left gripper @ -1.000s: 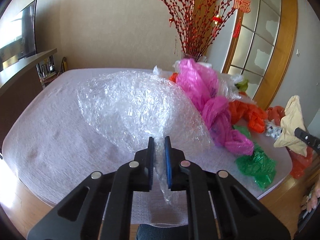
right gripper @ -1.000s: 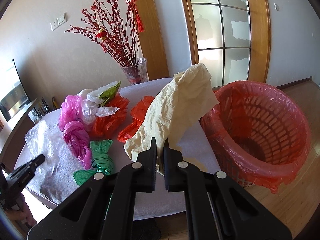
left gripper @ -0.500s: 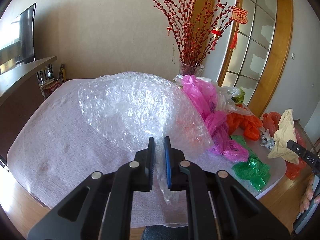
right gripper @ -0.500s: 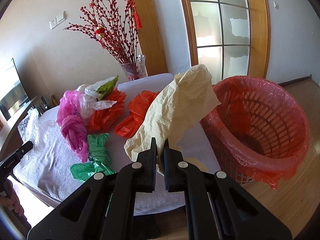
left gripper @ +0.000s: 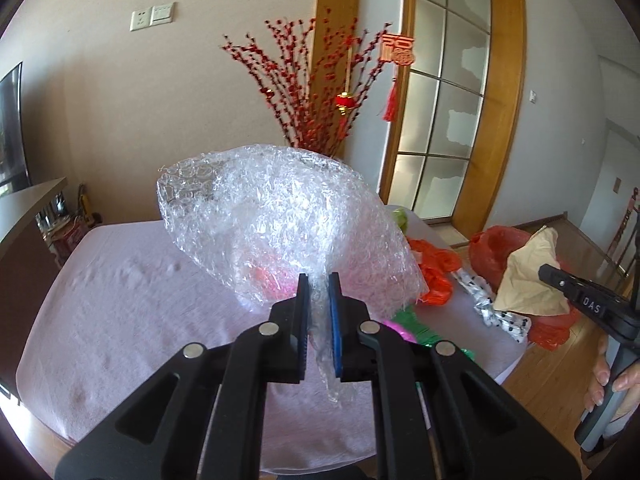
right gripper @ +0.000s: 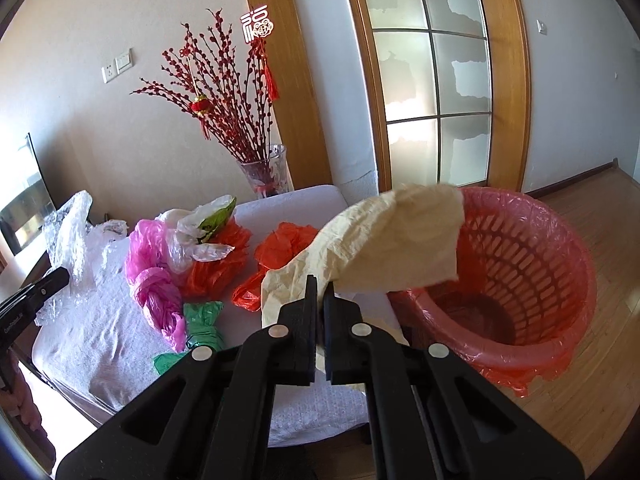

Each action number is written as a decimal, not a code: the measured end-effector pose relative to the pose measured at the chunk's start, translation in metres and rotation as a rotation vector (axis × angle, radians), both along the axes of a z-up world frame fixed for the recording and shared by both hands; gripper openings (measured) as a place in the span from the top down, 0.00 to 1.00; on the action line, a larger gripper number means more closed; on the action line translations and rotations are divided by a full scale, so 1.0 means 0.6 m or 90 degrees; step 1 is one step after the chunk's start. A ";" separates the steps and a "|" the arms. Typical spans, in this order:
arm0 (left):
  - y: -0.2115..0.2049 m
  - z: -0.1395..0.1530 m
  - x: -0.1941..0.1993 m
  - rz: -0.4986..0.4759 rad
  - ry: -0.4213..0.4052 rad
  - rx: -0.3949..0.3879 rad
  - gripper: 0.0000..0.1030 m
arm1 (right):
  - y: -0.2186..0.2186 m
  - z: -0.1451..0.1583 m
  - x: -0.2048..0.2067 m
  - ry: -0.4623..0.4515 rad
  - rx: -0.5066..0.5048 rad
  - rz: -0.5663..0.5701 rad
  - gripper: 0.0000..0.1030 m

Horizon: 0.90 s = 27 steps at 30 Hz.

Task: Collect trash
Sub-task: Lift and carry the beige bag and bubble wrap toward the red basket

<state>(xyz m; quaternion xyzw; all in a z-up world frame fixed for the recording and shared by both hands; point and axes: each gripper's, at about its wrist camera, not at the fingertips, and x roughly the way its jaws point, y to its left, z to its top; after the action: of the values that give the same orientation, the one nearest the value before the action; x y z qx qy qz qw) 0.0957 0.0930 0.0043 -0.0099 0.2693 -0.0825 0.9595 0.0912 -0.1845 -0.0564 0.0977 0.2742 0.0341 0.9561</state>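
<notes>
My left gripper (left gripper: 319,276) is shut on a neck of a big sheet of clear bubble wrap (left gripper: 280,220), which hangs lifted above the white-covered table (left gripper: 120,300). In the right wrist view that wrap (right gripper: 72,224) shows at the far left. My right gripper (right gripper: 320,280) pinches a crumpled cream paper (right gripper: 384,240), its jaws closing tighter on it. The paper's far end droops over the near rim of a red basket lined with a red bag (right gripper: 520,272), which stands on the floor to the right of the table.
On the table lie pink bags (right gripper: 156,280), orange bags (right gripper: 216,264), a green bag (right gripper: 202,320) and a clear bag (right gripper: 200,232). A glass vase of red branches (right gripper: 266,172) stands at the back edge. A hand (left gripper: 608,376) holds the right gripper's handle.
My left gripper has risen and carried the bubble wrap up off the table. My right gripper has shifted a little, and the cream paper now reaches over the basket rim.
</notes>
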 end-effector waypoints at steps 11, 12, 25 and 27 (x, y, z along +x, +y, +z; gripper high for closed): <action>-0.011 0.015 -0.012 -0.049 -0.022 0.010 0.90 | 0.049 0.043 0.019 -0.018 -0.019 0.043 0.98; -0.011 0.017 -0.012 -0.055 -0.024 0.009 0.90 | 0.051 0.050 0.021 -0.022 -0.018 0.045 0.98; -0.136 0.026 0.029 -0.184 -0.005 0.007 0.90 | -0.045 0.073 0.012 -0.036 -0.032 -0.026 0.98; -0.172 0.026 0.038 -0.212 -0.002 0.004 0.90 | -0.075 0.068 0.009 -0.029 -0.037 -0.046 0.98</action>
<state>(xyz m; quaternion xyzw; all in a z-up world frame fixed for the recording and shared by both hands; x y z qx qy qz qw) 0.1183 -0.0104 0.0198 0.0380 0.2659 -0.2393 0.9330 0.0967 -0.2294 -0.0158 0.0790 0.2498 -0.0058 0.9650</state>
